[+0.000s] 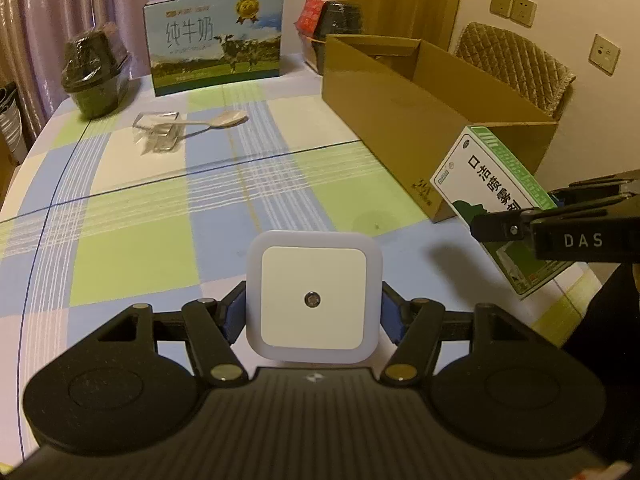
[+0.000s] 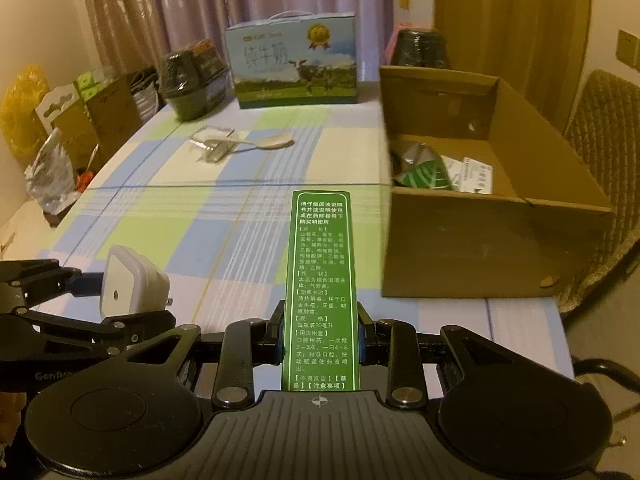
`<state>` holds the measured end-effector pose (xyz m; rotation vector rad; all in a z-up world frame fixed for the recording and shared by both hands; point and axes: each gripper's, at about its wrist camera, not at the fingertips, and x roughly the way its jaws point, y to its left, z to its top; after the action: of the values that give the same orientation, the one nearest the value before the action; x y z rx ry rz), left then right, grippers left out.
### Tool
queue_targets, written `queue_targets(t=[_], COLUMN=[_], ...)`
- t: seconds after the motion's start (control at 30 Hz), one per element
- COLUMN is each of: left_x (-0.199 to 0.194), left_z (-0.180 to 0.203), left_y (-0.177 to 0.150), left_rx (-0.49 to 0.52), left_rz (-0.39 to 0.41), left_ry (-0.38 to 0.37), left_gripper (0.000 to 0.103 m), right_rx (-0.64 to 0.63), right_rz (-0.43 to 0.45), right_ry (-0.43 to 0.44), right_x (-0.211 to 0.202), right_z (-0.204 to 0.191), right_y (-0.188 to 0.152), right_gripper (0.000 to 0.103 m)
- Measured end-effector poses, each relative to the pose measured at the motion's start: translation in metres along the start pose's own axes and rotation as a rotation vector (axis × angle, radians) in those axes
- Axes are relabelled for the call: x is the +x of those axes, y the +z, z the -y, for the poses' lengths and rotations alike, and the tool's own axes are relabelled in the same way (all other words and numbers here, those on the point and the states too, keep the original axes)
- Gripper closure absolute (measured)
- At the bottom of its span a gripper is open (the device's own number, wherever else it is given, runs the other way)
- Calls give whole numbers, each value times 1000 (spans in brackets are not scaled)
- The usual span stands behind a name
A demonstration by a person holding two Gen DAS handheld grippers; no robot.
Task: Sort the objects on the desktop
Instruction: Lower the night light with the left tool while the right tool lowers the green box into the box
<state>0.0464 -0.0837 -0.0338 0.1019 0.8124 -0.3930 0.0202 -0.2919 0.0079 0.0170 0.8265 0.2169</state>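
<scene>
**Inspector:** State of the two grippers?

**Assistant:** The left gripper point(image 1: 313, 312) is clamped on a white square night light point(image 1: 313, 296), blue pads pressing its two sides, held above the checked tablecloth point(image 1: 132, 240). The right gripper point(image 2: 320, 336) is clamped on a green medicine box point(image 2: 320, 288), a narrow printed face toward the camera, jaws tight on its near end. Both items are off the table.

**Inspector:** Containers?

**Assistant:** One open cardboard box point(image 2: 472, 248) stands at the right of the table. The right wrist view shows its inside: a dark green packet point(image 2: 424, 170) against the left wall and a white printed carton point(image 2: 476, 174) beside it on the floor of the box. The rest of the floor is bare cardboard.

**Inspector:** Anything else on the surface?

**Assistant:** Far centre, a milk carton case point(image 1: 216, 40) with a carry handle stands upright. Left of it sits a dark wrapped tub point(image 1: 96, 76); another dark tub point(image 2: 420, 48) stands behind the cardboard box. In the middle lie a clear plastic wrapper point(image 1: 158, 132) and a pale spoon point(image 1: 224, 120), touching.

**Inspector:** Off the table?

**Assistant:** Boxes and bags at far left; a quilted chair point(image 1: 516, 64) at right.
</scene>
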Motion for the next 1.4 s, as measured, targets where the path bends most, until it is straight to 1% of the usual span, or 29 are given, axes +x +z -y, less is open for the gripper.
queue_targets(t=[0.37, 0.57, 0.73, 0.97, 1.23, 1.4], left_x=[-4, -4, -1, 6, 19, 29], left_z=[32, 47, 62, 87, 111, 121], left_y=[13, 27, 49, 89, 131, 147], left_rx=[27, 38, 54, 81, 98, 106], left_rz=[6, 18, 47, 95, 135, 137], left_ry=[-33, -51, -76, -115, -140, -150], left_gripper=[42, 42, 42, 42, 42, 42], right_rx=[61, 73, 77, 74, 74, 70], right_rz=[46, 89, 136, 184, 198, 200], right_ry=[-31, -61, -83, -113, -116, -124], right_x=[-26, -40, -52, -58, -50, -42], right_z=[31, 47, 65, 94, 120, 131], right_y=[-3, 7, 25, 53, 77, 89], right_gripper=[75, 75, 75, 75, 75, 75])
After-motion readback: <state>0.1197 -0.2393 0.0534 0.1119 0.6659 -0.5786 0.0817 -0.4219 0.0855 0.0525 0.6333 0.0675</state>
